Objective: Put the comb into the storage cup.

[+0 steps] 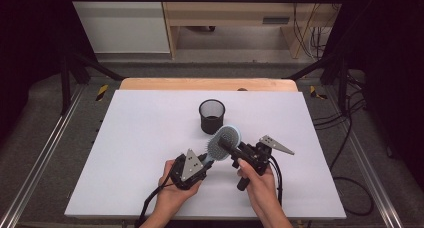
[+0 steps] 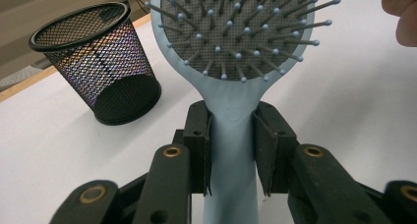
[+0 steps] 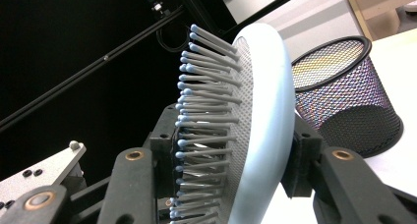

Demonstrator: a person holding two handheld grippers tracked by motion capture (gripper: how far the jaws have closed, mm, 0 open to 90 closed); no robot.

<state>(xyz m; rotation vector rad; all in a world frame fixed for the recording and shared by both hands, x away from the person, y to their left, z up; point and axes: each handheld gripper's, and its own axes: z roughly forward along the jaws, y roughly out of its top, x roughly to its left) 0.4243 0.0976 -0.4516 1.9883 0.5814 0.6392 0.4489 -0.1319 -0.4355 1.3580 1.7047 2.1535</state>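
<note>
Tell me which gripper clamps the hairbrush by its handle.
The left gripper: its jaws squeeze the hairbrush handle, while the right gripper clamps the bristled head.

high view: above, looking forward-down; gripper views: close along jaws; shared: hairbrush [image 1: 223, 140], mesh cup [image 2: 96, 62]

Hairbrush head [image 3: 260, 126] between closed jaws

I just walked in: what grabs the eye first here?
A pale blue hairbrush held up over the white table between two hands. The left tongs clamp its handle, and the right tongs pinch its bristled head. Just behind stands a black mesh cup.
</note>
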